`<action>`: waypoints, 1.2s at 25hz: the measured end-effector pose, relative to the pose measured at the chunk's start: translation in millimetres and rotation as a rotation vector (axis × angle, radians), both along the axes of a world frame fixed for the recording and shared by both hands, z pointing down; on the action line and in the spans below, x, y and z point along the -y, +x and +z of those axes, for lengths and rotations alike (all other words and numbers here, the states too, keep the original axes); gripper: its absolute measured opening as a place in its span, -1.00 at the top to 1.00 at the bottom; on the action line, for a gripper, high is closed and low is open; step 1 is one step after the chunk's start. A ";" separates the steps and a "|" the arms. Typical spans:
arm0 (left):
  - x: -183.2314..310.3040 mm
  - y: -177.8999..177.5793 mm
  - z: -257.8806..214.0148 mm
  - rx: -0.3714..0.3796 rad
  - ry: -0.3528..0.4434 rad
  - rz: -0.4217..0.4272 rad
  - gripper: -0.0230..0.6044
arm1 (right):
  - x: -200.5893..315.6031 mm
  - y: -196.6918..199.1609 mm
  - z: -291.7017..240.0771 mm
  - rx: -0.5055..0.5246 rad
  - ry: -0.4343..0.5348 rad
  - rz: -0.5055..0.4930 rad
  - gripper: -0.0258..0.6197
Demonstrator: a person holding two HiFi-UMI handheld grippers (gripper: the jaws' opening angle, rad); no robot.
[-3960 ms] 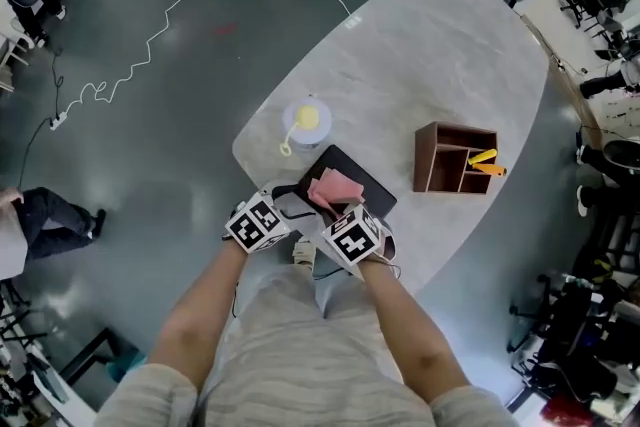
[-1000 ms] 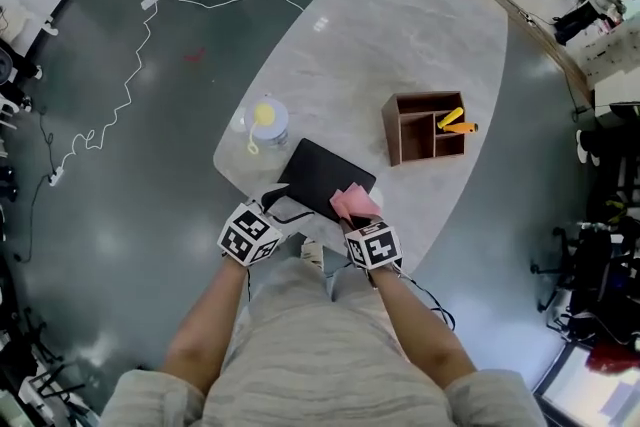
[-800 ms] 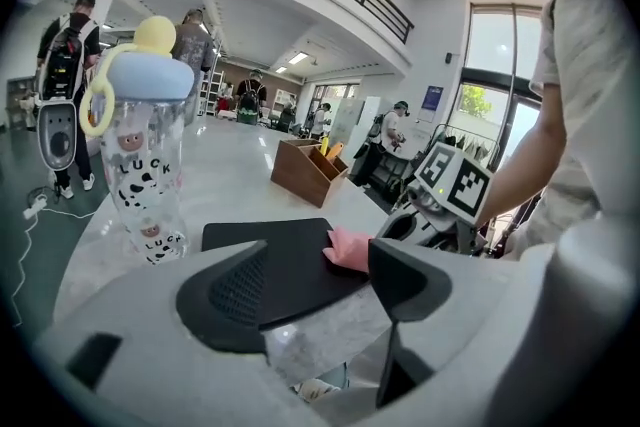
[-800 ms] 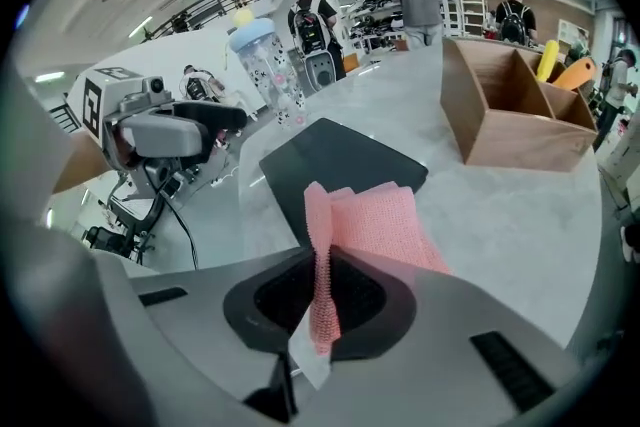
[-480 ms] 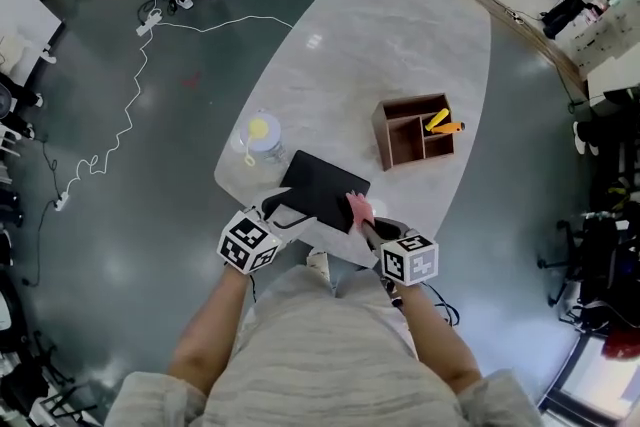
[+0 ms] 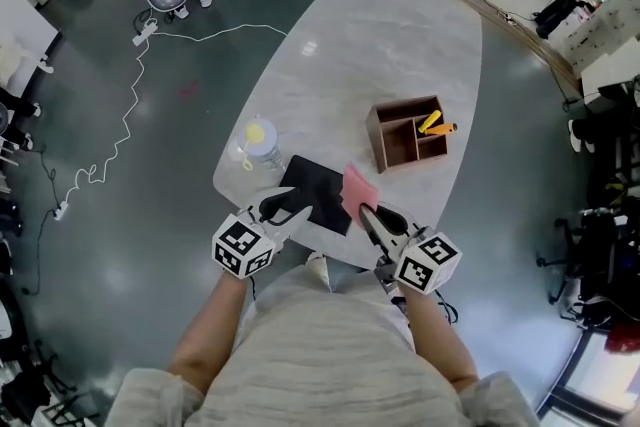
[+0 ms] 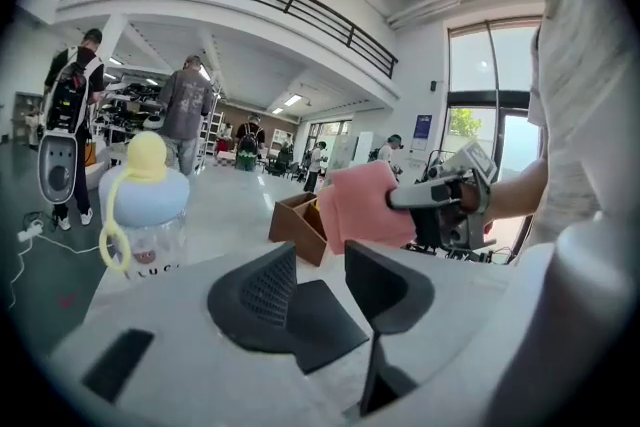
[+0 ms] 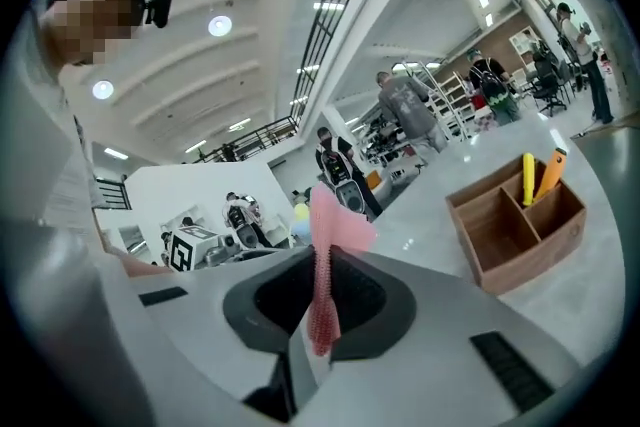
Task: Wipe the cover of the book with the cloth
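Book [image 6: 318,193] lies flat on the table [image 6: 380,45], near the wooden box [image 6: 405,135] on your side of it. Your right gripper [image 6: 366,213] pinches the pink cloth [image 6: 357,185] tight, at the book's edge nearer the box. Your left gripper [image 6: 292,205] has just been closing its jaws — now half apart, nothing between them.

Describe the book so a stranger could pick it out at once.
Start at the long oval grey marble table and go to its near end. Between the clear bottle with a pale blue lid and the brown wooden organiser box lies the thin black rectangular book: the only flat, dark thing there.
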State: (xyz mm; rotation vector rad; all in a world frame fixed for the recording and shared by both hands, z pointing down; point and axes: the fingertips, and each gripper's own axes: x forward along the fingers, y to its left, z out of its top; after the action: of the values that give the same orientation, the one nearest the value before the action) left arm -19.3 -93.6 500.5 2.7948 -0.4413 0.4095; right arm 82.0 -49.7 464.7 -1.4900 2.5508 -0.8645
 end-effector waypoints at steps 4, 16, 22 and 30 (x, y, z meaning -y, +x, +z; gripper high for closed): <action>-7.4 13.6 -35.9 -0.087 0.069 0.049 0.73 | -0.9 -9.3 -20.6 -0.042 0.079 -0.051 0.83; -11.6 42.2 -100.2 -0.269 0.126 0.131 0.83 | 4.1 0.5 -86.0 -0.142 0.198 -0.143 0.83; -26.0 53.7 -105.8 -0.305 0.088 0.217 0.83 | 0.1 7.7 -93.3 -0.157 0.202 -0.142 0.83; -37.5 52.0 -99.8 -0.293 0.052 0.272 0.83 | -2.3 7.2 -86.4 -0.135 0.186 -0.137 0.83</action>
State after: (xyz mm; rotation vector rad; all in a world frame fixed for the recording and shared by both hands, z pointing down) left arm 32.7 -56.1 400.7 2.9083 -0.0064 0.0387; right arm 89.2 -47.4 378.3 -1.3770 2.7688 -0.5362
